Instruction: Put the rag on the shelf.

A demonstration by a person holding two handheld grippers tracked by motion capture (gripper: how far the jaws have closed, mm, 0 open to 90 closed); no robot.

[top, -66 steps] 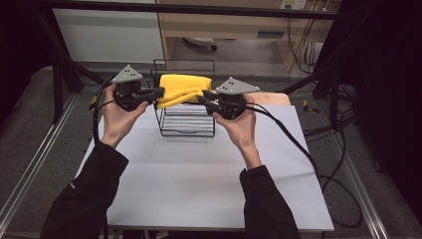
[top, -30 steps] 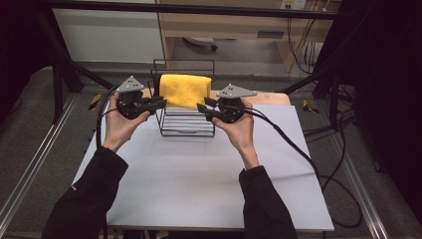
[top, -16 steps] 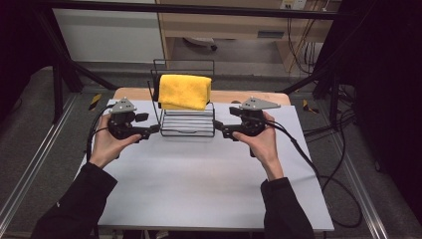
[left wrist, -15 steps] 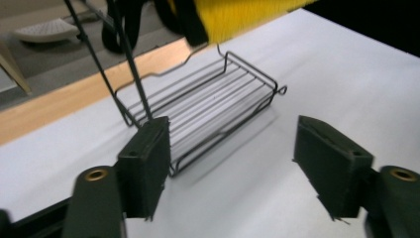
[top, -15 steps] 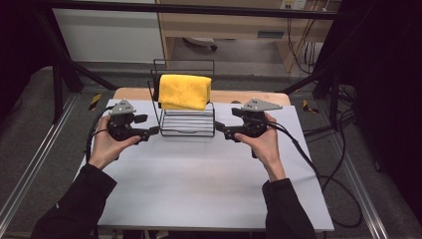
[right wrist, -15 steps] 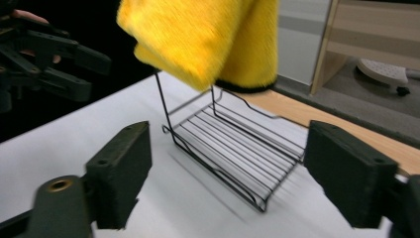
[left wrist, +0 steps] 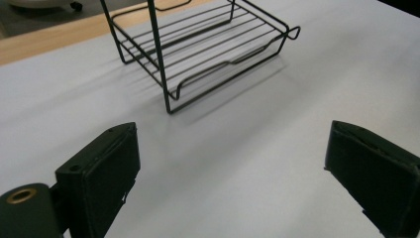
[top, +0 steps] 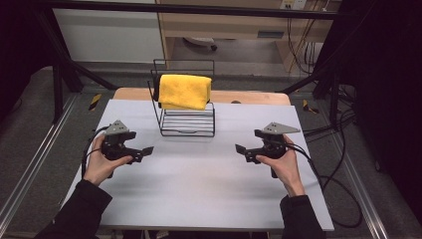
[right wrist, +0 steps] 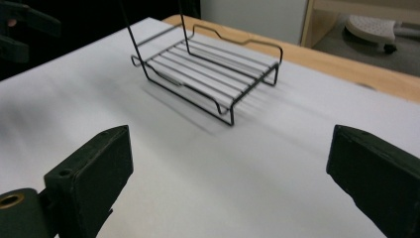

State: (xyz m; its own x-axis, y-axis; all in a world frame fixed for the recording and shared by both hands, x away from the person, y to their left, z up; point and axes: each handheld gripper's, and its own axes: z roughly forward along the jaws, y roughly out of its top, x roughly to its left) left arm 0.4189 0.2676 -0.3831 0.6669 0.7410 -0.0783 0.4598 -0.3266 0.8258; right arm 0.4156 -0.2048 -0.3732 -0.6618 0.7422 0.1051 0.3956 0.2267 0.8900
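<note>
The folded yellow cloth (top: 184,91) is hanging over the top bar of the black wire rack (top: 187,121) on the white surface (top: 209,184). The left tongs (top: 145,151) and right tongs (top: 241,149), jaws just opened wide and holding nothing, are hovering well apart from it.

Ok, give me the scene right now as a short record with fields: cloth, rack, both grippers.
cloth: yellow folded cloth draped over the top bar of the wire rack
rack: black wire, at the far middle of the white table, lower shelf bare
left gripper: jaws have just been opening, nothing between them, low over the table left of the rack
right gripper: jaws have just been opening, nothing between them, right of the rack
contact: neither gripper touches cloth or rack
</note>
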